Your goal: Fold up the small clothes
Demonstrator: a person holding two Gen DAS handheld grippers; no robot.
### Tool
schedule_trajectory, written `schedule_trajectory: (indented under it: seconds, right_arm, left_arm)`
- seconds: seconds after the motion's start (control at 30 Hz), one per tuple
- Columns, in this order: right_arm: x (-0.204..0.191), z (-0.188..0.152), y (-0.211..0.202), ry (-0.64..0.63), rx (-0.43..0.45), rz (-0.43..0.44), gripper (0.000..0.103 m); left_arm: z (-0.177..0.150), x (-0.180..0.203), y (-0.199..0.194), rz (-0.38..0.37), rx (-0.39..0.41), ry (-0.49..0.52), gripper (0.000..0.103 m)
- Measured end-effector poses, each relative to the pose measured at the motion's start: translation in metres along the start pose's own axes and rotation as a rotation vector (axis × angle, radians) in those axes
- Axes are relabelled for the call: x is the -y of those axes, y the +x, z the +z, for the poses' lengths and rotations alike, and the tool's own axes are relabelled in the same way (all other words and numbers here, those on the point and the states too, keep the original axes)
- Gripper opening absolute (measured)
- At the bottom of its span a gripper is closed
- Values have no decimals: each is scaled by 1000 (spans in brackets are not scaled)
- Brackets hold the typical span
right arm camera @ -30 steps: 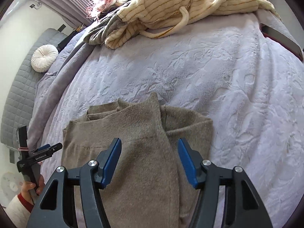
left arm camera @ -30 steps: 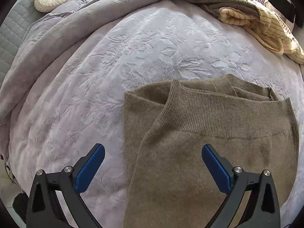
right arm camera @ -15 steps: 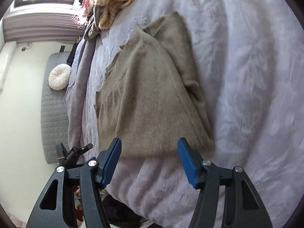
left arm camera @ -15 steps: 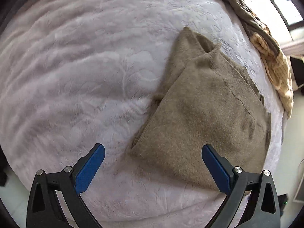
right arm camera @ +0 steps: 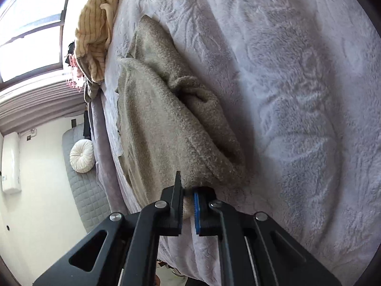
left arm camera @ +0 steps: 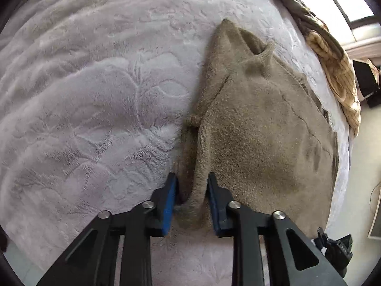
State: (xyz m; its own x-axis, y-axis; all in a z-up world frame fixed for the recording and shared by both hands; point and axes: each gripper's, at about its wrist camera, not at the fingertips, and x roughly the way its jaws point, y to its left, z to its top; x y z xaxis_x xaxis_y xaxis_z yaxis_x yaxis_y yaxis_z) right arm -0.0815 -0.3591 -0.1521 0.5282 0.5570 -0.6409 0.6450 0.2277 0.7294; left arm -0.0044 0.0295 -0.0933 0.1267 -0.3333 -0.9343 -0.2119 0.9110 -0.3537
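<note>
A partly folded olive-brown knit sweater [left arm camera: 257, 128] lies on a pale lilac embossed blanket [left arm camera: 100, 109] covering the bed. My left gripper [left arm camera: 191, 190] is shut on the sweater's near corner, with a bunch of knit pinched between the blue pads. In the right wrist view the same sweater [right arm camera: 157, 128] runs away from me, its folded sleeve bulging on the right. My right gripper [right arm camera: 188, 197] is shut on the sweater's near edge, the cloth caught between its narrow jaws.
A heap of cream striped and dark clothes [left arm camera: 333, 54] lies at the bed's far edge, also showing in the right wrist view [right arm camera: 95, 31]. A round white cushion [right arm camera: 82, 156] rests on a grey quilted headboard. A window [right arm camera: 31, 38] is beyond the bed.
Both grippers came down to the sweater's near edge and went from wide open to shut on it, one at each near corner. The cloth is bunched up at each grip.
</note>
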Motion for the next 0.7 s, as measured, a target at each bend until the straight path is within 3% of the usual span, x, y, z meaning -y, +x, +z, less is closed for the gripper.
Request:
schedule_trajectory:
  seconds: [0.13,0.23,0.33,0.43,0.5,0.57,0.6,0.63,0.67,0.7]
  right_arm:
    - [-17,-4,-19,-116,31,-59,7]
    - [-6,3,-14,-142,22,-161,7]
    - [4,5,-8,-164,11,-215,7]
    - [-6,1,-6,-204,17,-267,8]
    - [-19,-7,-6,-225,-3,-271,12]
    - [-38,-25,-1,-269,-65,-230,14]
    - [-47,-36,4,-288,-98,-199,26]
    - [-57,-48,13,-303,-135,-164,52]
    - [-66,-62,26,-315,-181,-128,64]
    - [-73,-76,41,-324,-226,-92,69]
  left_arm:
    - [-3,-10,-7,50,11,100,16]
    - [-6,-32,6,95,-26,83,16]
    - [-11,-45,5,79,-30,59,16]
    - [-18,-43,-7,128,-16,109,16]
    - [-21,-39,-14,177,-9,138,16]
    - [-24,-39,-18,171,-18,148,17]
    - [-24,-39,-19,161,-22,146,17]
    - [-25,-40,-21,162,-21,147,17]
    - [-26,-42,-22,165,-16,149,17]
    - [-27,-44,-23,171,-15,149,26]
